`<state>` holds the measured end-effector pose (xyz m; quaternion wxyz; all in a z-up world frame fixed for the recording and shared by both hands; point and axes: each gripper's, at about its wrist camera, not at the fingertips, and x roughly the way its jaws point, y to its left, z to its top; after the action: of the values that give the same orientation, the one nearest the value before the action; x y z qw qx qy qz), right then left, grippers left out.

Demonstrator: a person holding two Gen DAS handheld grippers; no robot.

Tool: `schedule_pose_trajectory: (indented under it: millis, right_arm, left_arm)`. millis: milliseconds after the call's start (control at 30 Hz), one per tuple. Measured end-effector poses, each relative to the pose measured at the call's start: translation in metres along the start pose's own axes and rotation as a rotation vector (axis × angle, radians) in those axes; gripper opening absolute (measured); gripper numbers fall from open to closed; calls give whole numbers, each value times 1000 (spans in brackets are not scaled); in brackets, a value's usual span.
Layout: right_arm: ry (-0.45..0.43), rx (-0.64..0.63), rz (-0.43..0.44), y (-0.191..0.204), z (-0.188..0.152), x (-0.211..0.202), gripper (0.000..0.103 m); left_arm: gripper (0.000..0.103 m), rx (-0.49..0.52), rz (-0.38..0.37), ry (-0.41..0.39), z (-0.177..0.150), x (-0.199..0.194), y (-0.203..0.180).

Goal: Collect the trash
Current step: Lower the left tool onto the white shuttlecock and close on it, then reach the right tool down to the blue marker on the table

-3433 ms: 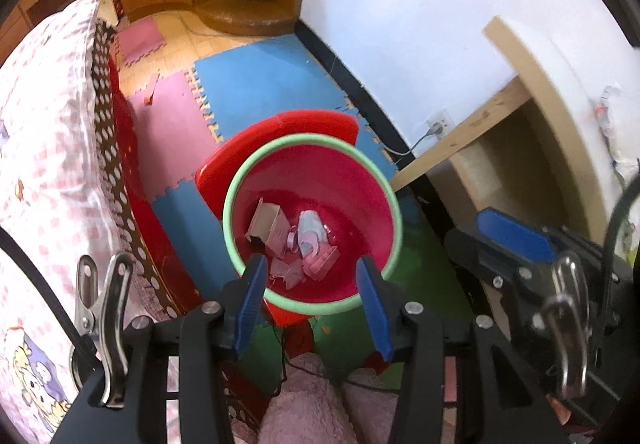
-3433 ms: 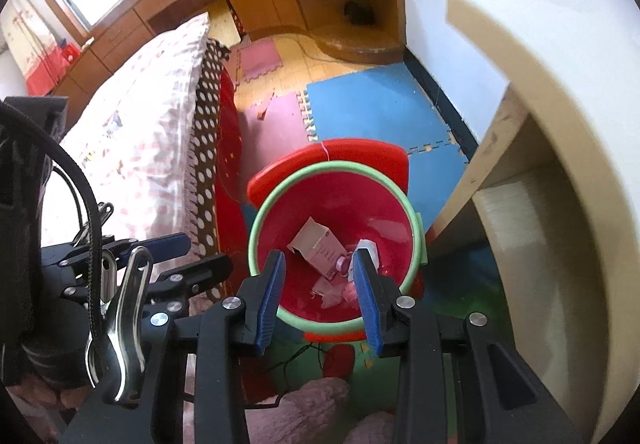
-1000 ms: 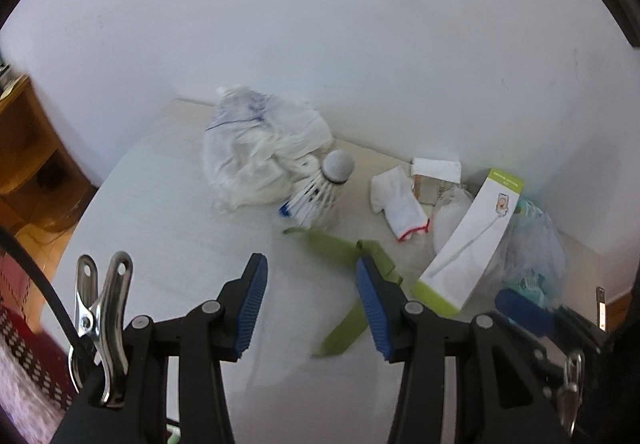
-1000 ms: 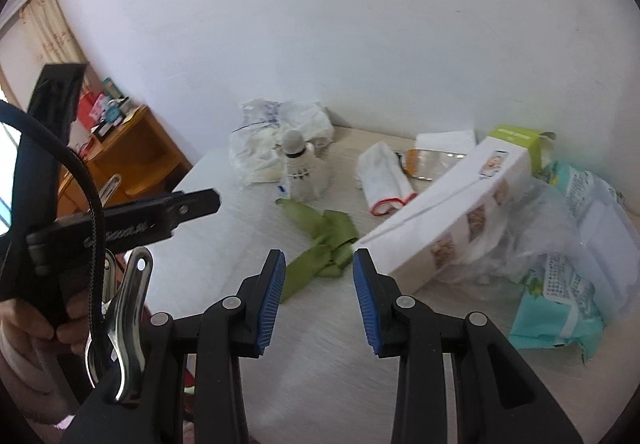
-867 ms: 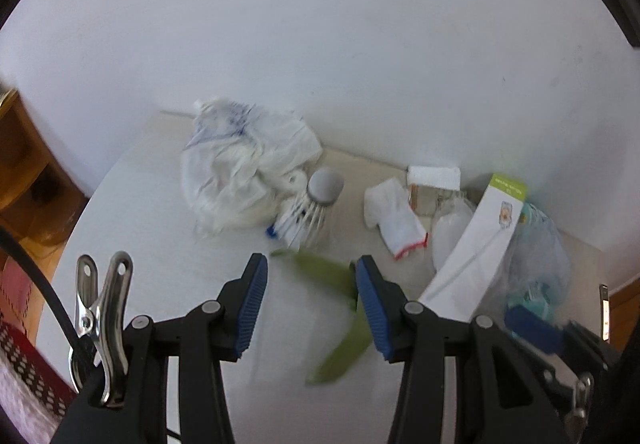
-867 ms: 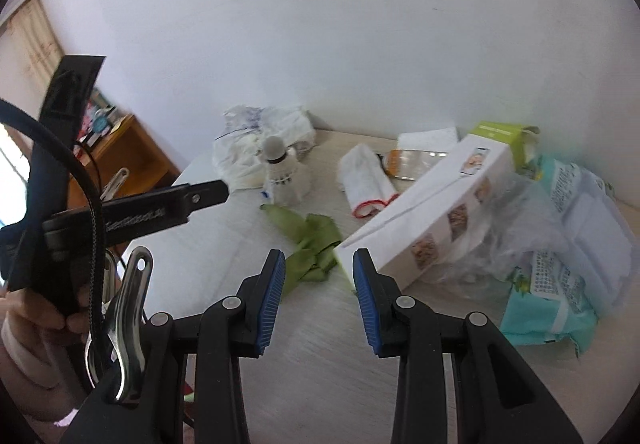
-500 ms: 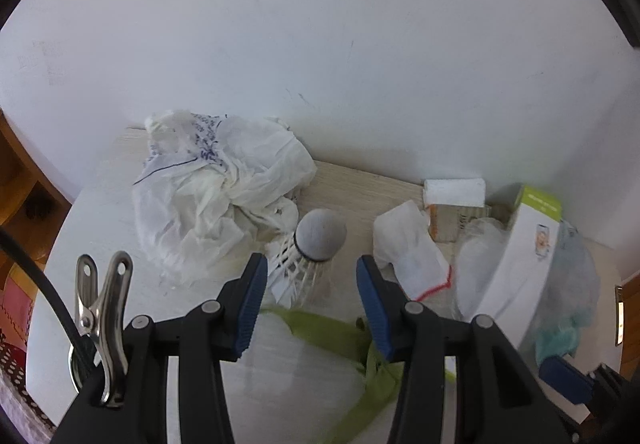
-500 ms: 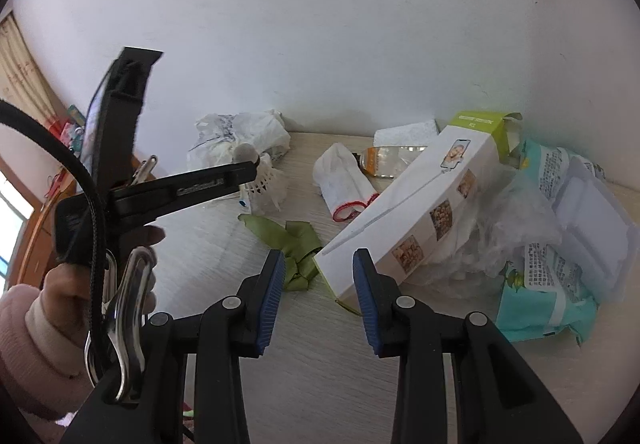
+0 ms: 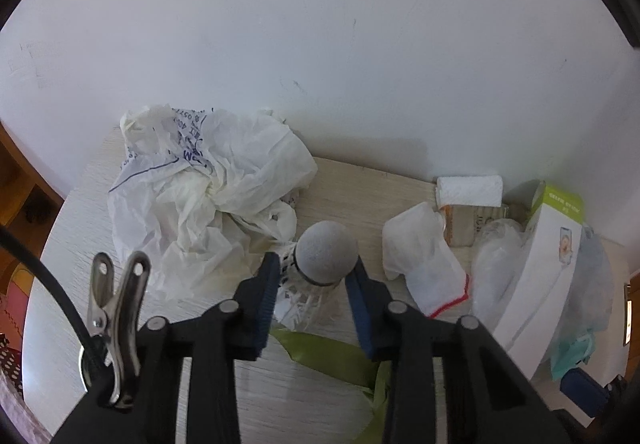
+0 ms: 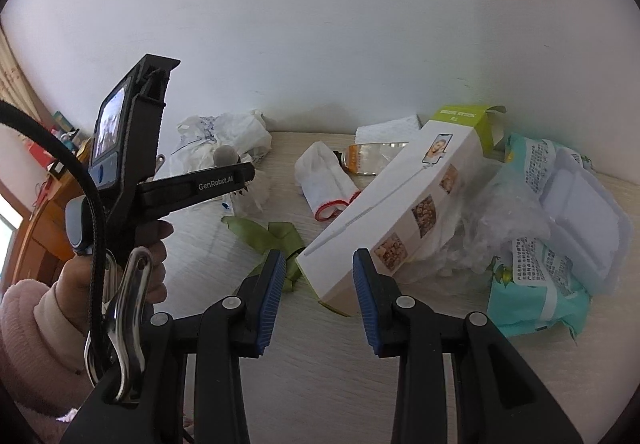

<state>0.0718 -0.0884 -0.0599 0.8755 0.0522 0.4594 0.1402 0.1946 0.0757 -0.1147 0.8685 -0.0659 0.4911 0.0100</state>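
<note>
Now the left gripper (image 9: 312, 280) has just been closing around a shuttlecock (image 9: 316, 264) at desk (image 9: 72, 244) centre, pads apparently touching its skirt. Light, crushable feathers; grip gently near the cork. At five o'clock, the right gripper (image 10: 318, 284) hangs open.

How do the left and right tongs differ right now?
The left tongs have just been closing with the shuttlecock between their pads, which seem to touch it. The right tongs are open and grip nothing. The left tongs sit beside the crumpled white bag, while the right tongs hover at the near end of the white box. Both have blue pads and point down at the table.
</note>
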Motion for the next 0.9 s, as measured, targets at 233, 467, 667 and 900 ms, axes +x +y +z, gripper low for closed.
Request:
schedule_pose_trajectory:
  millis: [233, 467, 667, 900]
  right_arm:
    - [-3, 6, 0, 0, -2, -1, 36]
    - [-2, -14, 11, 9, -4, 0, 36]
    - [11, -45, 33, 22, -3, 7, 36]
    - [28, -85, 62, 41, 2, 19, 36]
  left_arm:
    - [29, 11, -31, -31, -3, -14, -1]
    - [29, 10, -57, -65, -9, -43, 5]
    - [29, -24, -58, -72, -17, -62, 21]
    - [29, -66, -24, -66, -27, -80, 49]
